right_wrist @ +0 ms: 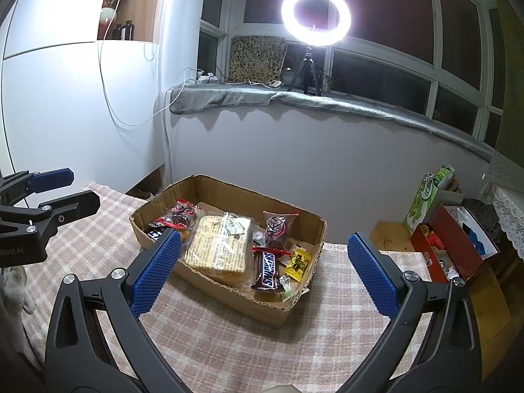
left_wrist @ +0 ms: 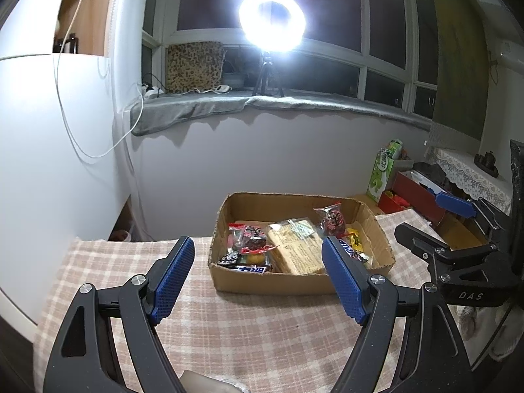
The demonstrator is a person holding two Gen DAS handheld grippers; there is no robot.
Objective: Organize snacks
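Lengthwise toward both spread-apart, empty grippers, left gripper (left_wrist: pixel 258 276) and right gripper (right_wrist: pixel 263 273): Snickers bar (right_wrist: pixel 268 270) in cardboard box (right_wrist: pixel 262 308).

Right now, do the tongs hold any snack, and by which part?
Nothing is held. The left tongs and right tongs are both open and empty, short of the box.

A ring light (left_wrist: pixel 271 18) on the windowsill is the main source — it blows out into white glare in the left wrist view. The windows (right_wrist: pixel 386 9) are dark. Fisheye bending curves walls and frames at the edges — corners fall to black, focus stays sharp.
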